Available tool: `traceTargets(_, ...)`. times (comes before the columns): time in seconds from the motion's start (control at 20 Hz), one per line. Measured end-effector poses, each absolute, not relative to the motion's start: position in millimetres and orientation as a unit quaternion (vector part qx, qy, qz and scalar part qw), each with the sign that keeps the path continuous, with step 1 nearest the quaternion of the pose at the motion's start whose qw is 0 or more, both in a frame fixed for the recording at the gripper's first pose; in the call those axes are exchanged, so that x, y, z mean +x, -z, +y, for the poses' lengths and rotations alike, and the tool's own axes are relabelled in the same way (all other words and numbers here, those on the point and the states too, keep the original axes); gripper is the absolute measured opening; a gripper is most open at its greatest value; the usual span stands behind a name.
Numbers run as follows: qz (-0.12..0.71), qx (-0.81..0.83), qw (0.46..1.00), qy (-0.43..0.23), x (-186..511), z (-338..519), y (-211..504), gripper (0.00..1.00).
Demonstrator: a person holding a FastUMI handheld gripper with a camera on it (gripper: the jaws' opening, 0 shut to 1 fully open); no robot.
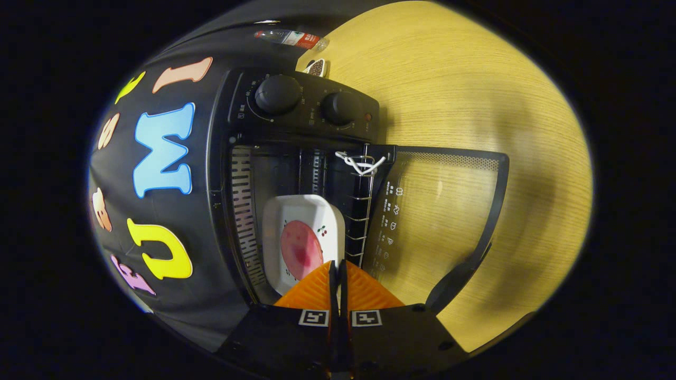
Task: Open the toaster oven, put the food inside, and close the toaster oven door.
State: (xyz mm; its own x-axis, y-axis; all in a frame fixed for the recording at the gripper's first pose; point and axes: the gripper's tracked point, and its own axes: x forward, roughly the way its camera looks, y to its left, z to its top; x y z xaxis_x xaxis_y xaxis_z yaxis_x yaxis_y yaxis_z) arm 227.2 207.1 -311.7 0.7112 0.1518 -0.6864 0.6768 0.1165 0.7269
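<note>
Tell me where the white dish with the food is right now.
In the gripper view, the white dish sits inside the open toaster oven, on its wire rack, its near rim pinched by the tool.

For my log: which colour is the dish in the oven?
White with small cherry prints, in the gripper view: dish.

Tabletop (465,84): pale wood grain. On it: black toaster oven (296,137), door (443,211) lowered open at its 3 o'clock; plastic bottle (290,38) lying flat at 12 o'clock; small dark-filled dish (316,67) between bottle and oven.
</note>
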Motion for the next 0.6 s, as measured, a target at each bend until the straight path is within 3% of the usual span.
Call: traceTargets(0.6, 0.283, 0.655, 0.657, 0.244, 259, 206, 326, 0.04)
